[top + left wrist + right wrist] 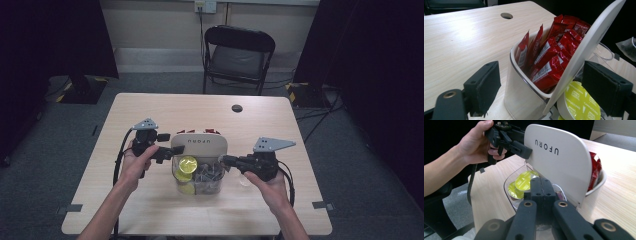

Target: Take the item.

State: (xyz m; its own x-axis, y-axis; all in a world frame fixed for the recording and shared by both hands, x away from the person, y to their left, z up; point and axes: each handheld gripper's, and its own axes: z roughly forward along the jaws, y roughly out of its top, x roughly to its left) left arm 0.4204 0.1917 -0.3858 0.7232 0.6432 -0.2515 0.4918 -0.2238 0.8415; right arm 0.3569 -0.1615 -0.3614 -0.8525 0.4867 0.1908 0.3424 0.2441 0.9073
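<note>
Two hand-held grippers at a storage box on a pale wooden bench (150,107). The clear box (200,175) stands near the middle of the bench toward the person's side; its white lid (200,145), marked UFORU, is tilted up on edge across the box and divides it into a far and a near compartment. The far compartment holds upright red sachets (549,55); the near one holds yellow-topped coffee capsules (187,164) and some grey items too indistinct to identify. The left hand (135,162) enters from the lower left with the forearm angled inward and wraps the grip of the left gripper (167,152), which points level toward the lid's left edge. In the left gripper view its two pads (485,86) stand on either side of the lid with clear space showing around each, so this gripper reads as released, straddling the lid rather than pinching it; in the right gripper view one pad lies against the lid's upper corner. The right hand (265,182) enters from the lower right, palm cupping the right gripper (225,160), which points left toward the right rim of the box. Its jaws are clenched flat against each other with nothing visible between them, their tips above the capsule compartment. A black folding chair (239,57) stands beyond the bench.
</note>
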